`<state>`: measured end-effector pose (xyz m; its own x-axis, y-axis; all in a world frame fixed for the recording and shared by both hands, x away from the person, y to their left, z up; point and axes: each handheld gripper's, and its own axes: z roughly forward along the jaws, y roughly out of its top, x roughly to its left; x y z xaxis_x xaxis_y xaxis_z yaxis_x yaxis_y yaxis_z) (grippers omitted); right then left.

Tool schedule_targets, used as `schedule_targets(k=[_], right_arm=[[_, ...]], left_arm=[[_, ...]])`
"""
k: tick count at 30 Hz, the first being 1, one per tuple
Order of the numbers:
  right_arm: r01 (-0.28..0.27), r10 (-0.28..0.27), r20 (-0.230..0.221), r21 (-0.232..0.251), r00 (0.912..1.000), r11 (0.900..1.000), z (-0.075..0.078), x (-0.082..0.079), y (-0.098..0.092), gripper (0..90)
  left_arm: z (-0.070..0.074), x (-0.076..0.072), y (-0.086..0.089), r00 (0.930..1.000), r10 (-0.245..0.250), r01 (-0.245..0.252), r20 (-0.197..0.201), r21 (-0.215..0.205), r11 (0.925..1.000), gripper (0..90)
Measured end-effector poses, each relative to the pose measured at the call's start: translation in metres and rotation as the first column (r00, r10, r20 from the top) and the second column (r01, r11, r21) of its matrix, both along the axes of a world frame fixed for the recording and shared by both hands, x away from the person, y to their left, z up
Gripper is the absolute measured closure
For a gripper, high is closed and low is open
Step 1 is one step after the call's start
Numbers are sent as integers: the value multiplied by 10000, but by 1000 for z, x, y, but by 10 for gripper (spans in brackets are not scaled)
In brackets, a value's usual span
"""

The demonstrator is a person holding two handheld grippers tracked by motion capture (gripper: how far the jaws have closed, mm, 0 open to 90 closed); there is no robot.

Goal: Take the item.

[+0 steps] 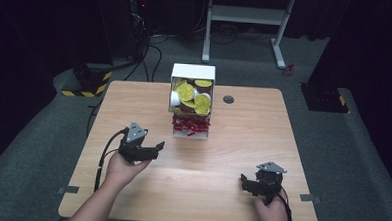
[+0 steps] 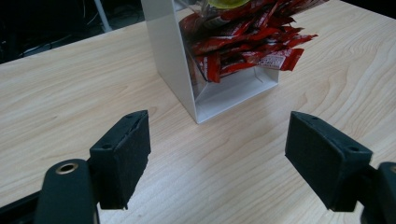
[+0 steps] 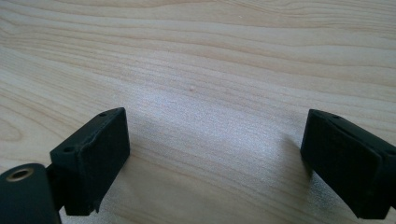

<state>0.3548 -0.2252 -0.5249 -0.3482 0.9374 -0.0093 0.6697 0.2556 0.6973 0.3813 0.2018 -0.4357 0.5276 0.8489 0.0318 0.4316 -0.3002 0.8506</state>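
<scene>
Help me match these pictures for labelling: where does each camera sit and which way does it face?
High view: above the person's side, looking forward and down on the table; forearms, left gripper, right gripper.
Left gripper view: between open jaws toward the white dispenser and red packets, also visible from above.
Right gripper view: open jaws over bare wood.

Dispenser box (image 1: pixel 193 73) mid-table (image 1: pixel 242 157), far side; cups (image 1: pixel 203 104) in top, sachets (image 1: pixel 190 125) below; left gripper (image 1: pixel 154 149) just before it.
</scene>
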Motion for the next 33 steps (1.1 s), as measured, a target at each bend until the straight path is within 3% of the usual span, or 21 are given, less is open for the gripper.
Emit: schedule_targets(k=[3, 6, 16, 33], right_arm=[[0, 0, -2, 0, 10000, 10000, 0, 0, 0, 80], [-2, 2, -1, 0, 10000, 10000, 0, 0, 0, 80], [-1, 1, 1, -1, 10000, 10000, 0, 0, 0, 80], [-1, 1, 0, -2, 10000, 10000, 0, 0, 0, 80]], left_arm=[[2, 6, -2, 10000, -27, 27, 16, -8, 10000, 217], [5, 14, -2, 9998, -65, 60, -173, -290, 9996, 211], [11, 26, -14, 9996, -286, 286, -84, -12, 9996, 208], [8, 45, -27, 9980, -609, 605, -161, -271, 9978, 248]])
